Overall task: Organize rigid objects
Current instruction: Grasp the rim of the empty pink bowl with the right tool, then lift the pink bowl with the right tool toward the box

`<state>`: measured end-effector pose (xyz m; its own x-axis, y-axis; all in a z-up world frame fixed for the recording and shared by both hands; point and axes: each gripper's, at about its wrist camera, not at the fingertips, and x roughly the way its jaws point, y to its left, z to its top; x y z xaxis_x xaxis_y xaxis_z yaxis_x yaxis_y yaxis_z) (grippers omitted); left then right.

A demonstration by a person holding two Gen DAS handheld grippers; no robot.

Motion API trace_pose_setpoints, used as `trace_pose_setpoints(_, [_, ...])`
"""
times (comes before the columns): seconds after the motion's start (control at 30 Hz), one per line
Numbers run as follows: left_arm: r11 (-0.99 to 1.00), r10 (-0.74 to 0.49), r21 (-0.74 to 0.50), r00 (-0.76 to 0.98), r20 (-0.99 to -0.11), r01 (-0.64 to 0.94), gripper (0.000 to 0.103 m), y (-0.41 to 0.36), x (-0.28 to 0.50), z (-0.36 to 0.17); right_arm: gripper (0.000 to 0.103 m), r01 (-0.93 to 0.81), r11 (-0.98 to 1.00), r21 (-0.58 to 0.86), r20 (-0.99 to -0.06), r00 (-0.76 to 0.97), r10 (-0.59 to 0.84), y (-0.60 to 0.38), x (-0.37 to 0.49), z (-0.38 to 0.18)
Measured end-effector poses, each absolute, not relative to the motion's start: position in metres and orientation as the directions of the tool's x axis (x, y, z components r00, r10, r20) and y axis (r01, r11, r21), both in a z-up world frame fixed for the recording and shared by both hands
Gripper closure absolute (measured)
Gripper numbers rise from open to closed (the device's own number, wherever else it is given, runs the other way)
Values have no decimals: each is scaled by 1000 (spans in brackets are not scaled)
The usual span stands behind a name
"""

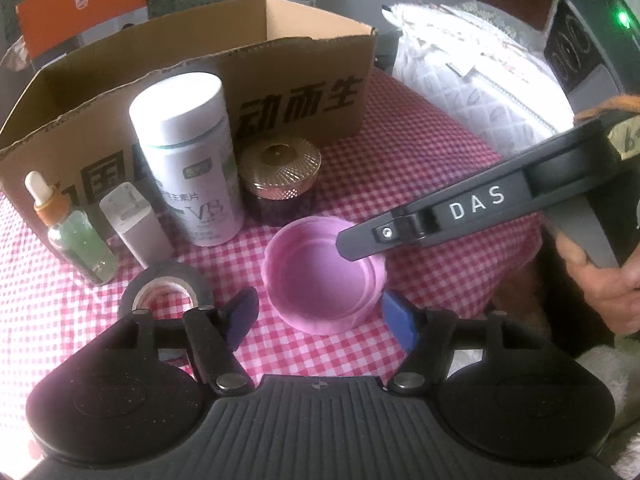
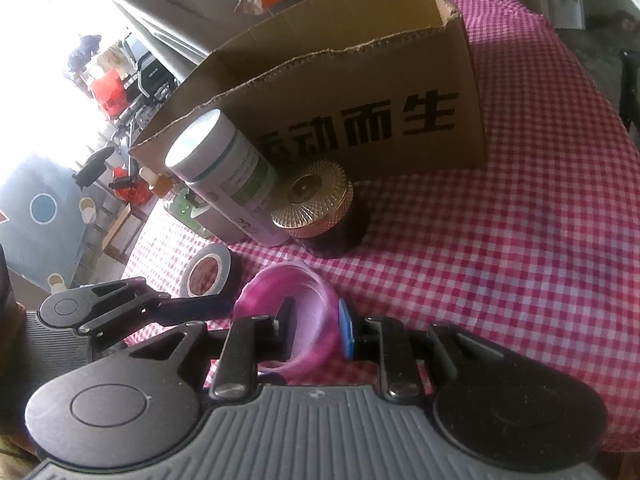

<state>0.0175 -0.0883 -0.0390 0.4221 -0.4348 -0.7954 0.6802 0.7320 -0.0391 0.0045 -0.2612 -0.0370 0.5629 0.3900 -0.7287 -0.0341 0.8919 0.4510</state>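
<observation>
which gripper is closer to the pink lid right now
Right. The right gripper is clamped on the pink lid's rim; the left gripper straddles it, open, not touching.

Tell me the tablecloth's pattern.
Pink-and-white gingham check on the tablecloth, clearest in the right wrist view.

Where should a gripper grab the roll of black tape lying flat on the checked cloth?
The black tape roll lies flat with its hole facing up, so come from above. Put one finger inside the hole and one outside, pinching the wall on its open near side, away from the white bottle behind it.
</observation>
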Motion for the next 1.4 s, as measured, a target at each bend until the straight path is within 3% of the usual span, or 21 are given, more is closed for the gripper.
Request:
trace_pose_setpoints(0.37, [713,-385,38,436,-814,700,35,-108,19,-48,78,-45,898,437,-735,558,385,-256,10,-46])
trace_pose_setpoints(0.87, [709,-382,45,437,-814,703,35,-113,21,-49,78,-40,896,442,-726,572,383,-258,4,-45])
trace_pose_setpoints(1.4, [711,-461,102,571,-680,696,35,-104,-7,12,78,-84,912,402,-628,699,342,-259,-25,21])
